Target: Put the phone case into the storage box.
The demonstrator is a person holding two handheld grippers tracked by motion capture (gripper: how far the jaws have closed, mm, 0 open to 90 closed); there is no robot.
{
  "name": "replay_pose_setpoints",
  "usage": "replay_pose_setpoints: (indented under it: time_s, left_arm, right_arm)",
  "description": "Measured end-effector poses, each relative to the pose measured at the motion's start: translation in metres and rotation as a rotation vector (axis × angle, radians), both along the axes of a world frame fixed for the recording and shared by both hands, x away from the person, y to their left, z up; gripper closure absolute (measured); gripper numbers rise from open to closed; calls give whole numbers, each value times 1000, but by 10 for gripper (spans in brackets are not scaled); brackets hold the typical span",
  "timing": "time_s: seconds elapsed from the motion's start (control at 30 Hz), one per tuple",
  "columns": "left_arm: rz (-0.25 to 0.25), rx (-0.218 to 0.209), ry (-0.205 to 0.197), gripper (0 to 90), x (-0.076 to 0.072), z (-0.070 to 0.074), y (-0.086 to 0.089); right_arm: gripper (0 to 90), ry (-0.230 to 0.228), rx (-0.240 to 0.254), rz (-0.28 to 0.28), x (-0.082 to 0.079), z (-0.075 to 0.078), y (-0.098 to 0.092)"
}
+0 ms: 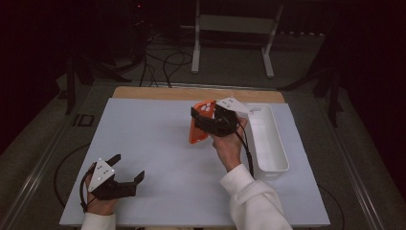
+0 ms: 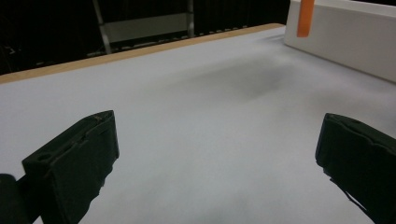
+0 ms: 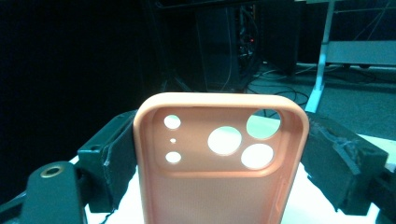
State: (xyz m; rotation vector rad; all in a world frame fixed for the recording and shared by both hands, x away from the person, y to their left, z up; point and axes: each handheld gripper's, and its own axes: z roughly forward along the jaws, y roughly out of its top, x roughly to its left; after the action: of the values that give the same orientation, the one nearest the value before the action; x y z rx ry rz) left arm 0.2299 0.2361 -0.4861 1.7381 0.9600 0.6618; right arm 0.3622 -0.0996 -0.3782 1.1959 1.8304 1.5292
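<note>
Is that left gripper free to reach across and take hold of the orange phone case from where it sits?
Probably yes. The left gripper sits open near the table's front edge, with bare surface between it and the orange phone case. But the right gripper already clamps the case aloft.

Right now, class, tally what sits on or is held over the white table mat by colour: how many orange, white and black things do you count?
Orange: 1, the orange rubbery phone case.
White: 1, the long white plastic tray.
Black: 2, the left gripper and the right gripper.
Total: 4.
</note>
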Motion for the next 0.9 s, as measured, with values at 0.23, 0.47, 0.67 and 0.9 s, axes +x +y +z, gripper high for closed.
replay_pose_setpoints:
  time_s: [0.23,0.47,0.67,0.9]
  left_arm:
    - [4,-1,-2,1,0,0,0]
    - [4,1,-3,1,0,0,0]
    - [4,-1,-3,1,0,0,0]
    - [6,0,-3,1,0,0,0]
  right_arm:
    - [168,-4,-5,-11,5,1,0]
    - [168,1,-5,-32,12,2,-2]
    - [168,0,-9,-42,16,2,-2]
    - [168,6,-11,-63,22,3,-4]
